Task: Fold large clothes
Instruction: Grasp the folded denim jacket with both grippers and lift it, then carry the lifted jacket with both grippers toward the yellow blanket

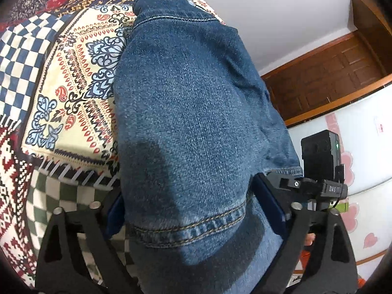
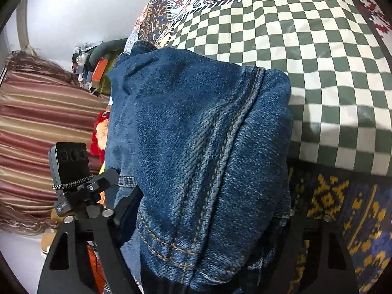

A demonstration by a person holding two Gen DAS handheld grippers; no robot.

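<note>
The jeans (image 1: 191,112) lie as a thick folded bundle on the patchwork bedspread (image 1: 61,93), and each gripper takes one end, which looks meant to keep the stack from springing open while it is moved or folded again. The left gripper (image 1: 193,205) has its fingers (image 1: 265,203) wide apart with the hemmed end filling the gap; whether they press on it I cannot tell. The right gripper (image 2: 208,220) likewise straddles a seamed end, its grip equally unclear.

Folded jeans (image 1: 186,112) lie on the bedspread (image 1: 73,98).
</note>
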